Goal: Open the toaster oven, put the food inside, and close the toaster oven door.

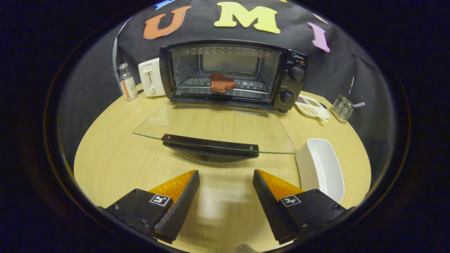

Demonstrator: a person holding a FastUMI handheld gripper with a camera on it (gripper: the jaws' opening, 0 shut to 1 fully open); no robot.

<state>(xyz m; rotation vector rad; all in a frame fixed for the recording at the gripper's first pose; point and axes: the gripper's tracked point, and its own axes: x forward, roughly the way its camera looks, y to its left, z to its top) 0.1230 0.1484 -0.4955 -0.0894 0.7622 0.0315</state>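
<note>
- The gripper hung above the desk, its fingers spread apart with nothing between them.
- Just ahead of the fingers, the toaster oven's glass door lay folded down flat, its handle nearest them.
- Beyond the door, the toaster oven stood open, a piece of food on its rack.
- A white container sat beside the right finger.

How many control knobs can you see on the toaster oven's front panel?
2. Both sit on the toaster oven's right-hand panel: the upper knob and the lower knob directly below it. The open gripper hangs well short of them, before the lowered glass door.
</note>
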